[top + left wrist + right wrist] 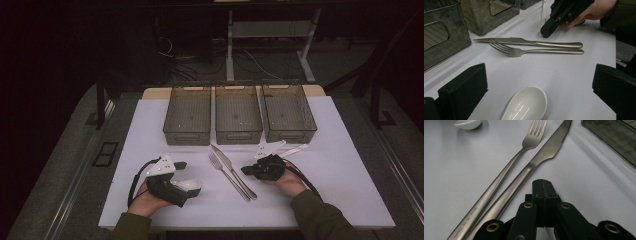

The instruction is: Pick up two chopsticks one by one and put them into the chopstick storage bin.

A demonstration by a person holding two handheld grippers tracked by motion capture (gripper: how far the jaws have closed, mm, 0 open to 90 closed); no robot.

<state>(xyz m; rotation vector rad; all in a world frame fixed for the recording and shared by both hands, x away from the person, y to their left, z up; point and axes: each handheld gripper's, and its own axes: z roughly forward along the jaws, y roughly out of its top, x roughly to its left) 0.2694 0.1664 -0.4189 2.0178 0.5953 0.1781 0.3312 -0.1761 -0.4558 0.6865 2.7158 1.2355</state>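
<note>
High view: a person sits at a white tabletop [350, 190] with a handheld gripper in each hand. A metal knife [231, 169] and fork [226, 174] lie side by side at the middle, touching or nearly so, their long axes running diagonally from the blade and tines at upper left to the handle ends at lower right. Three wire-mesh bins [238, 120] stand in a row beyond them.

The right gripper [246, 170] rests just right of the knife's handle, pointing left toward it. Its jaws are pressed fully together and hold nothing. In the right gripper view, the closed jaws sit just beside the knife's handle [524, 177], whose long axis runs away from them toward the tip [564, 127], with the fork's handle [499, 182] on the far side of the knife.

The left gripper [186, 184] lies farther off, to the left of the fork, with its jaws spread wide on either side of a white spoon [189, 186] without pressing on it. In the left gripper view, the spoon's bowl [526, 105] lies between the two open jaws.

The right hand is judged the nearer to the knife; its jaws would need to open and straddle the handle crosswise.
</note>
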